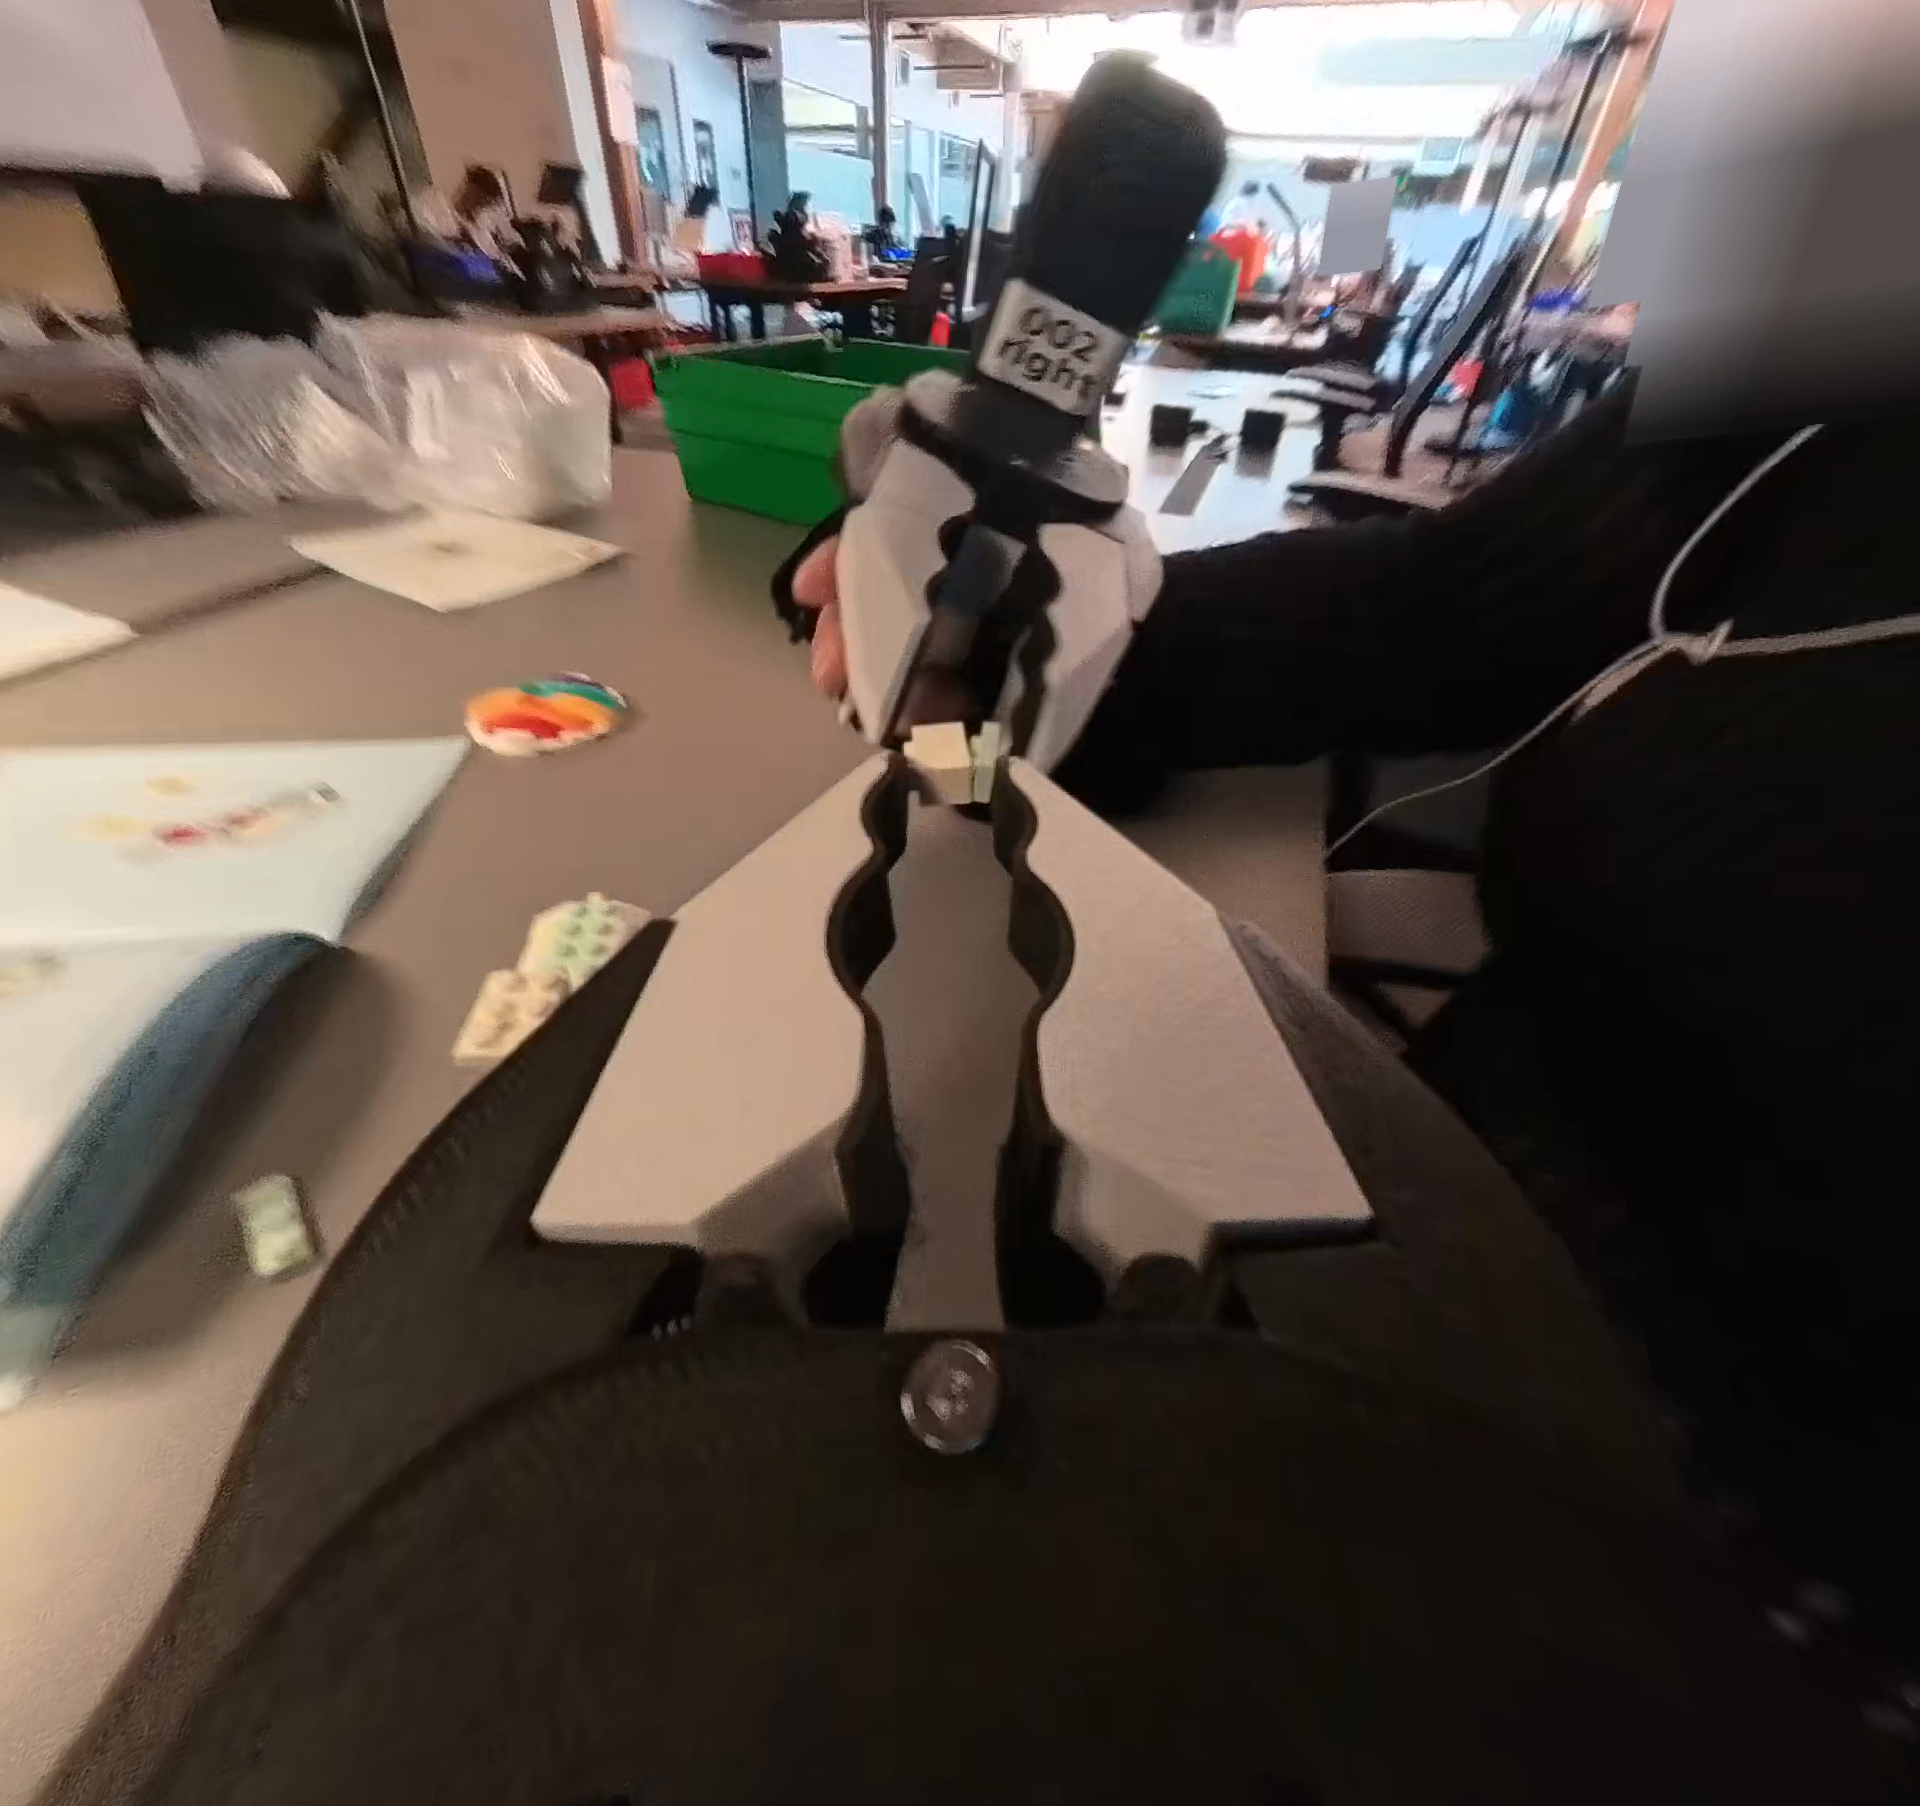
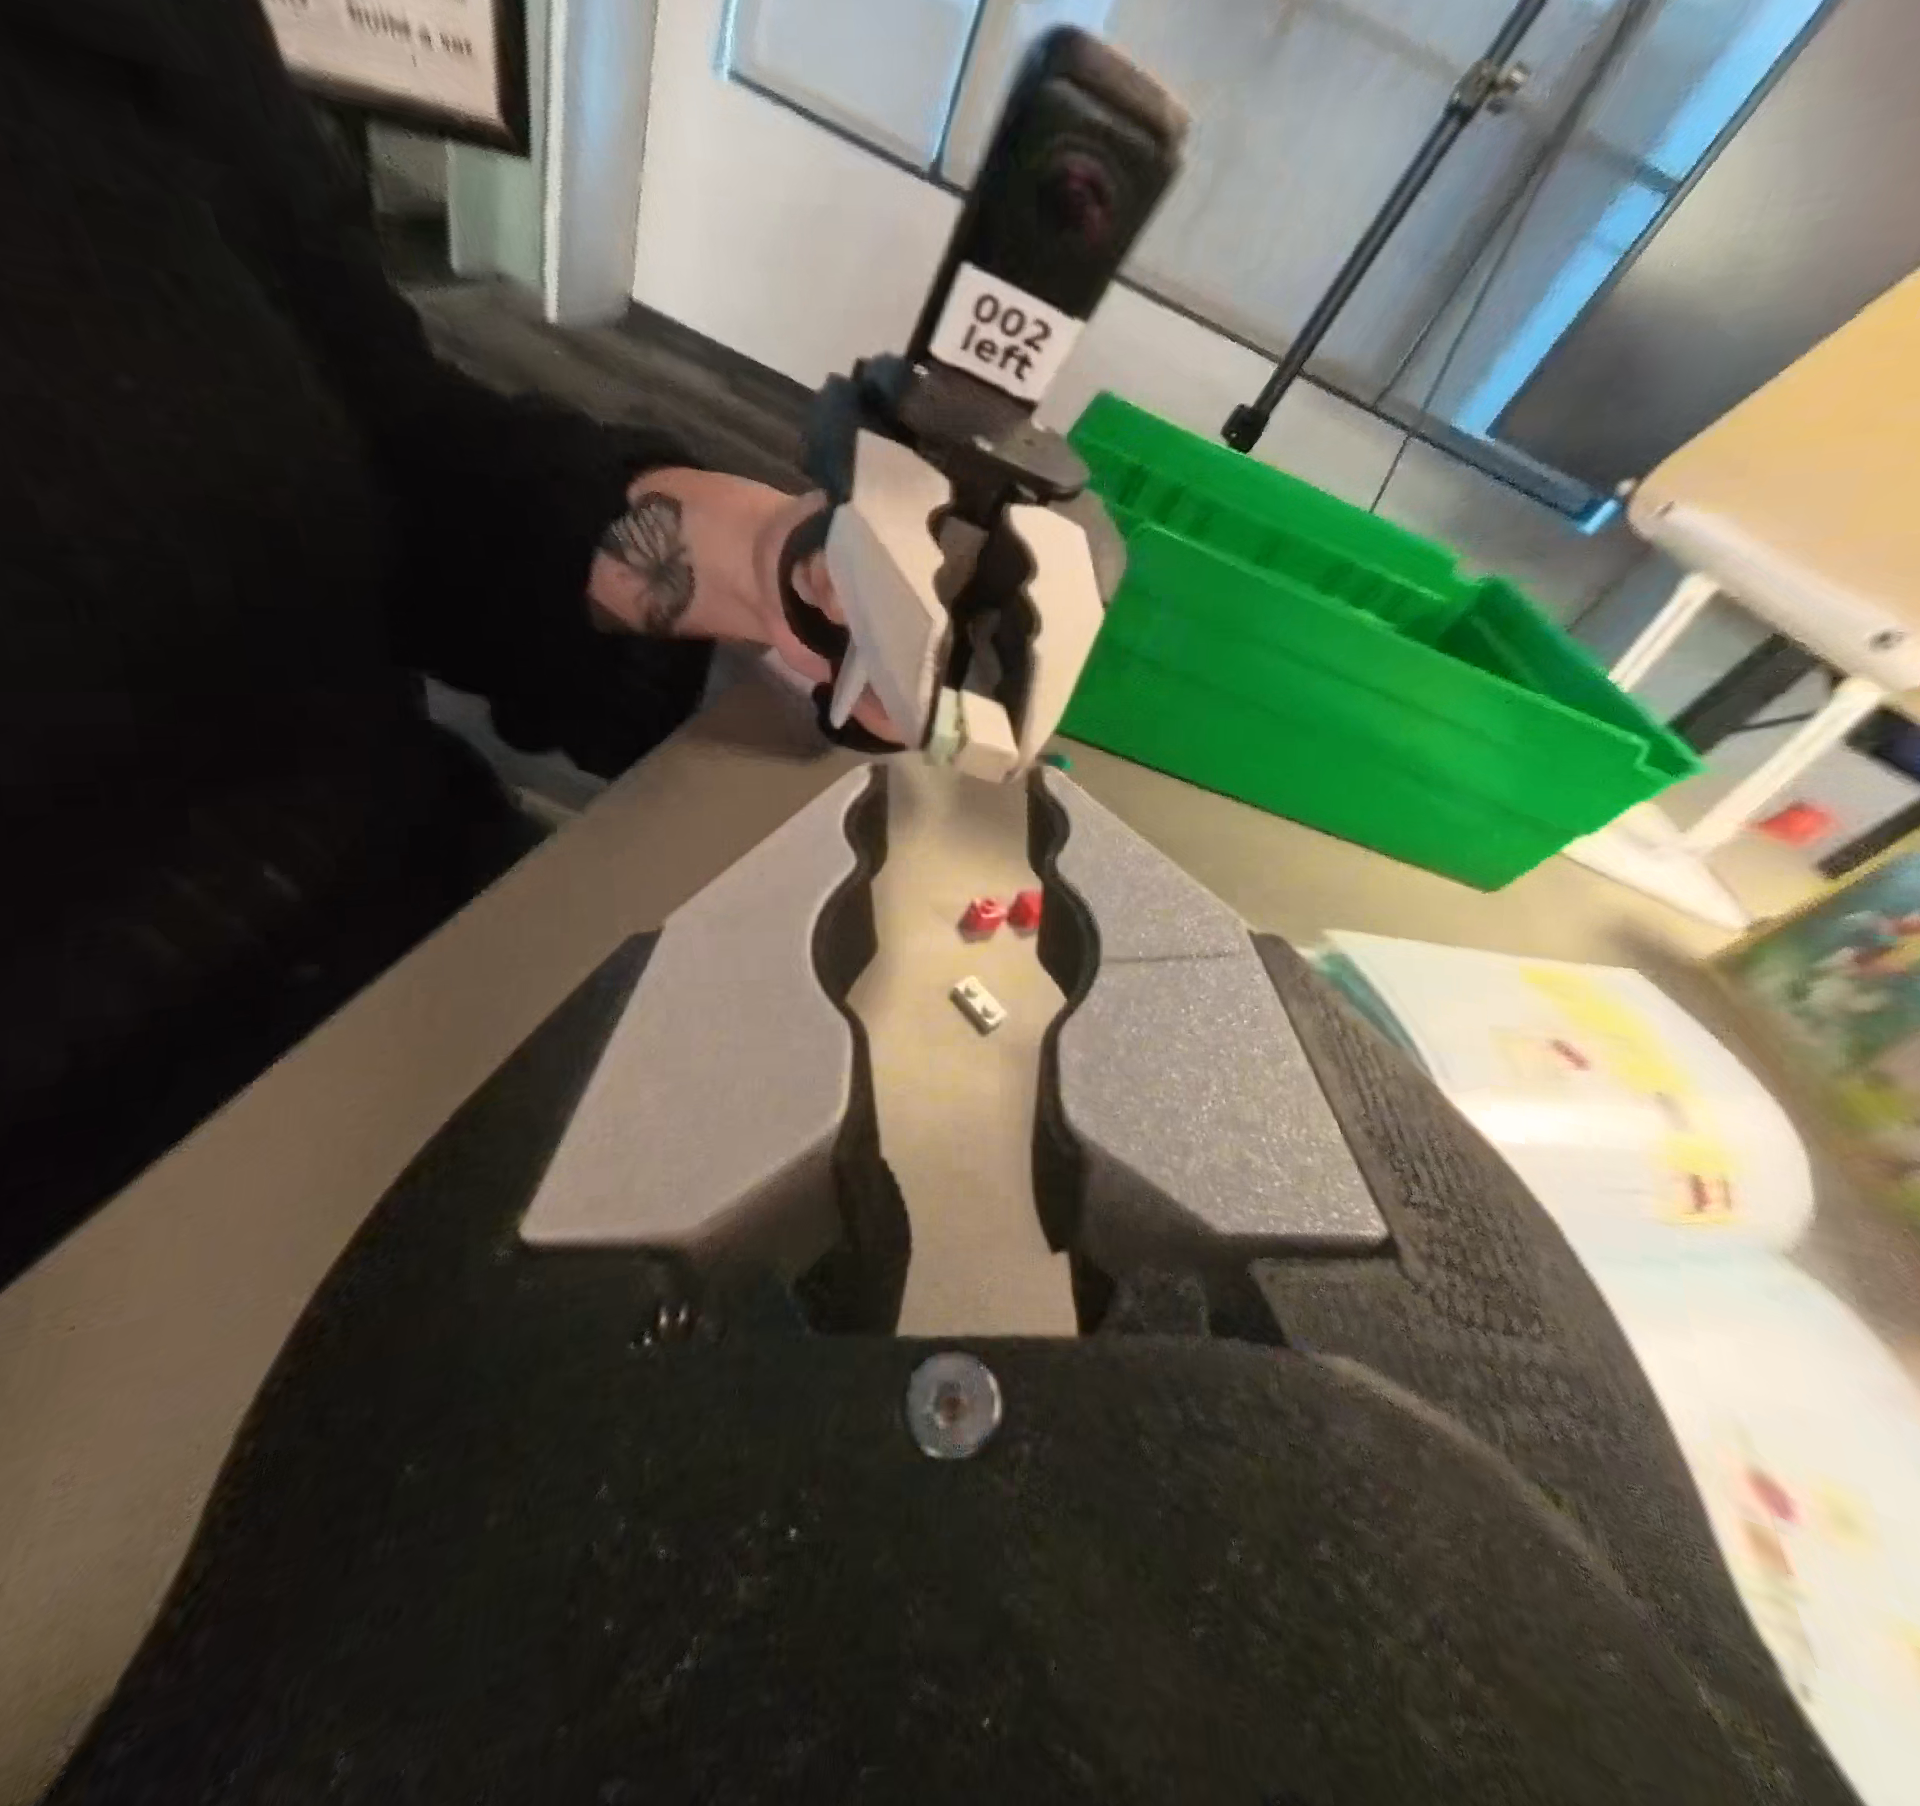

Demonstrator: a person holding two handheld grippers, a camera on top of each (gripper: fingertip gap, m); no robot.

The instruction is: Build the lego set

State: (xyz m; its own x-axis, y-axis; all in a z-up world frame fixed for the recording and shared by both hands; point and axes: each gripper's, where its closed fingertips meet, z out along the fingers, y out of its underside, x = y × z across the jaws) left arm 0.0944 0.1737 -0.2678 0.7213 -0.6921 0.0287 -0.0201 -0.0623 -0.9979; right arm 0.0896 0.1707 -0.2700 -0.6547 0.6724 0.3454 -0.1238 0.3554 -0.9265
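My left gripper is shut on a small cream brick with a pale green piece on its side, held above the grey table. My right gripper faces it tip to tip, with its jaws apart and nothing between them. In the right wrist view the left gripper holds the cream brick just beyond my right fingertips. Two red pieces and a small white plate lie on the table below.
A green bin stands at the table's far side. The open instruction booklet, pale green and cream plates, a small pale green piece, a colourful round piece and plastic bags lie around. Both grippers' tips are close together, under 4 cm apart.
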